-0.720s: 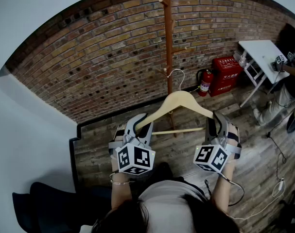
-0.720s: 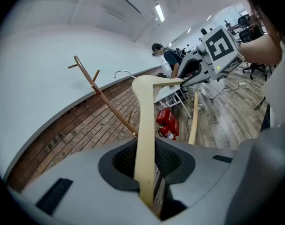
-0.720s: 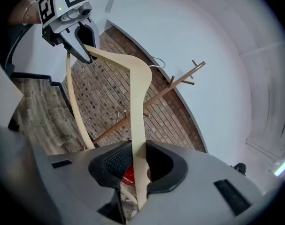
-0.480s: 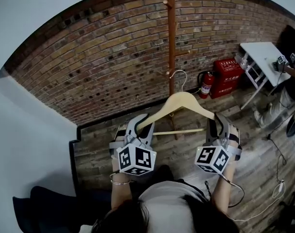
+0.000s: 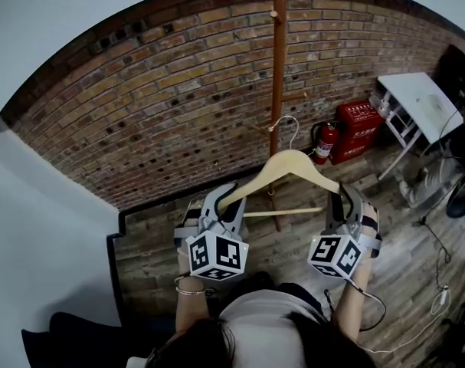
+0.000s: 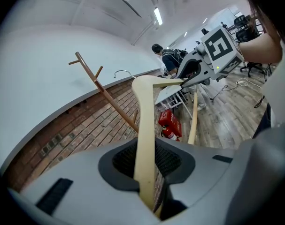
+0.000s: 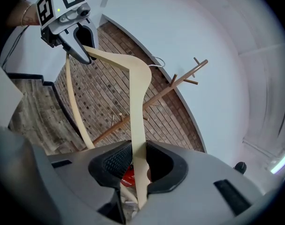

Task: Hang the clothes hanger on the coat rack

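Note:
A pale wooden clothes hanger (image 5: 289, 164) with a metal hook (image 5: 287, 128) hangs level between both grippers. My left gripper (image 5: 224, 202) is shut on its left arm (image 6: 144, 139), and my right gripper (image 5: 341, 198) is shut on its right arm (image 7: 137, 139). The brown wooden coat rack (image 5: 278, 60) stands against the brick wall just behind the hanger, and the hook sits beside its pole near a lower peg (image 5: 264, 129). From the gripper views the rack's upper pegs (image 6: 86, 67) (image 7: 196, 71) show above the hook.
A brick wall (image 5: 155, 98) runs behind the rack. A red fire extinguisher (image 5: 324, 142) and a red box (image 5: 358, 119) stand on the wood floor at the right, next to a white table (image 5: 416, 98). A person (image 6: 168, 57) is farther back in the room.
The hanger and both grippers have moved slightly right and closer to the rack pole; the view has shifted so the rack stands more to the right.

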`<state>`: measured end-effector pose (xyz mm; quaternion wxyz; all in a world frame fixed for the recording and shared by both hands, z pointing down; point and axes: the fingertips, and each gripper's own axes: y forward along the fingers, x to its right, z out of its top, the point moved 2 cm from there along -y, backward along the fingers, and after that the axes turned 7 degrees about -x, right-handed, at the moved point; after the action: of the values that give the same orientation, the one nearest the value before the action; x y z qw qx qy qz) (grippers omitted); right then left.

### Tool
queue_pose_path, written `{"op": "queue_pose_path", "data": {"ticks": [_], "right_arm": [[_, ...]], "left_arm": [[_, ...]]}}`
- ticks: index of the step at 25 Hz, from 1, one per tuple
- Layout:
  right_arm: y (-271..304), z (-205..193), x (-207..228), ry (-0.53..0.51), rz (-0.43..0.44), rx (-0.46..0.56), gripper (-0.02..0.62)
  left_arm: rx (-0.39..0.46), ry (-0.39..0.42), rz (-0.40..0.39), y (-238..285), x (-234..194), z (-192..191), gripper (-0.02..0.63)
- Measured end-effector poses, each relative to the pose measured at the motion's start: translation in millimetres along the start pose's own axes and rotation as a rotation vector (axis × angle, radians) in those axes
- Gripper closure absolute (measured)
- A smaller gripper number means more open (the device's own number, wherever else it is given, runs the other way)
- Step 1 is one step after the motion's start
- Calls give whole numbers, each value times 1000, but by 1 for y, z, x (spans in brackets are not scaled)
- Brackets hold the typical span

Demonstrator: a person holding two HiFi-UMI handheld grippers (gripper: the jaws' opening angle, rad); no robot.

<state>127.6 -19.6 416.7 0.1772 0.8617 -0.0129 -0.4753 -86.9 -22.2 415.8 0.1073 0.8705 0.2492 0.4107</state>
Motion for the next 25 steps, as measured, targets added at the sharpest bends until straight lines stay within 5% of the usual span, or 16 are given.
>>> {"op": "queue_pose_path", "data": {"ticks": [25], "right_arm": [[63, 36, 33, 15, -58, 9, 488]], "left_arm": [[49, 24, 14, 60, -60, 12, 519]]}}
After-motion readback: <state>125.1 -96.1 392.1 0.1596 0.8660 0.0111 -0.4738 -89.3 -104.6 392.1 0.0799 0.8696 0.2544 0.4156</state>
